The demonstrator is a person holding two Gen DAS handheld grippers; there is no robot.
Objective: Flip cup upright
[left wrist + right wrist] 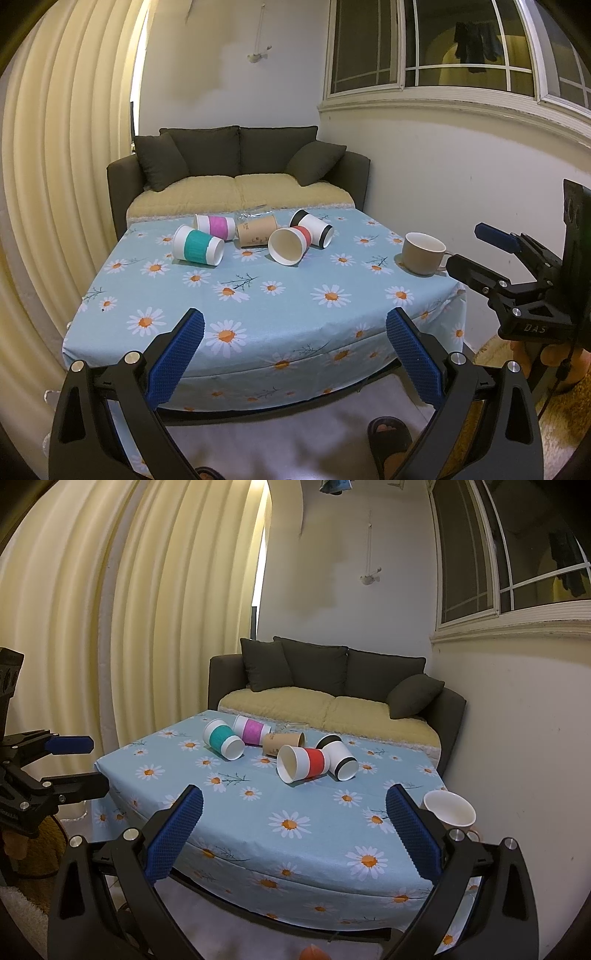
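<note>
Both grippers are hovering off the near edge of the surface [258,302], which is wearing a blue daisy cloth. The left gripper [294,345] is holding its jaws spread wide with nothing between them, and the right gripper [294,825] is doing the same; in the left view the right gripper is showing at the right edge, just beside the mug [423,253].

Five paper cups are lying on their sides in a cluster toward the far end of the surface. The teal cup [197,245] is sitting at the left, with the pink cup [215,226] just behind it. The brown cup [256,230] is lying in the middle, touching the pink one. The red cup [290,244] is pointing its open mouth toward the cameras, and the black cup [313,228] is lying just beside it on the right, the two touching. A clear glass [254,212] is lying behind the brown cup, hard to make out.

The mug is standing upright, well apart from the cluster, near the surface's right edge, its handle pointing right. A sofa [236,166] is standing beyond the surface.
</note>
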